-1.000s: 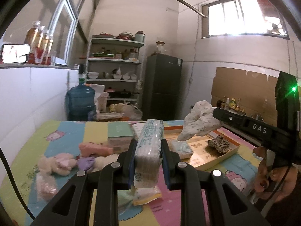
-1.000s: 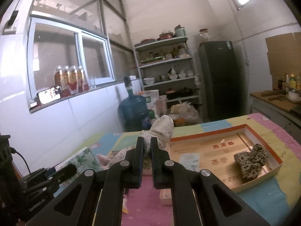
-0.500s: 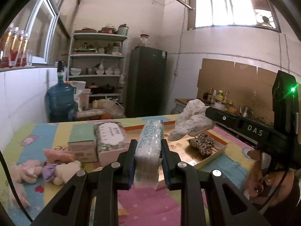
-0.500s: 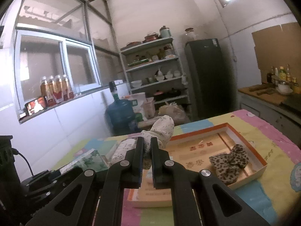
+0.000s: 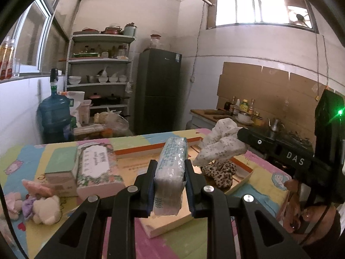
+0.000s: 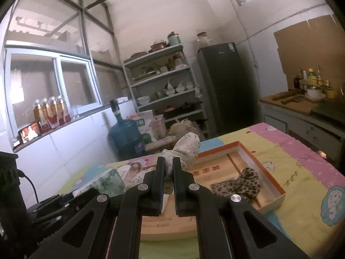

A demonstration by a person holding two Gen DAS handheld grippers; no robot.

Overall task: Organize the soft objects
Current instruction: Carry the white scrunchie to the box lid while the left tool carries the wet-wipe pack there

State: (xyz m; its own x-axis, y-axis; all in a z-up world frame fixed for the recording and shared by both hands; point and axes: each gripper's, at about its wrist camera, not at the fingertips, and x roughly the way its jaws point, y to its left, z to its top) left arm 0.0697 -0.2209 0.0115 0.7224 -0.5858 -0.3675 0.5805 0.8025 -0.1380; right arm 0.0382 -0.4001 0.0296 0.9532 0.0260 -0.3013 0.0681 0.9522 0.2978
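Observation:
My left gripper (image 5: 170, 172) is shut on a pale blue tissue pack (image 5: 171, 164) and holds it above the near end of the orange-rimmed box tray (image 5: 243, 168). My right gripper (image 6: 169, 166) is shut on a white floral cloth (image 6: 187, 149), held above the tray (image 6: 258, 161); the cloth also shows in the left wrist view (image 5: 220, 149). A leopard-print cloth (image 5: 220, 172) lies inside the tray, also seen in the right wrist view (image 6: 239, 183).
Two tissue boxes (image 5: 94, 168) stand left of the tray on the colourful tablecloth. Plush toys (image 5: 41, 205) lie at the table's left. A water jug (image 5: 55, 116), shelves and a dark fridge (image 5: 157, 90) stand behind.
Both grippers have moved right over the tray with their loads. The tray and leopard cloth now sit closer and more central in both views.

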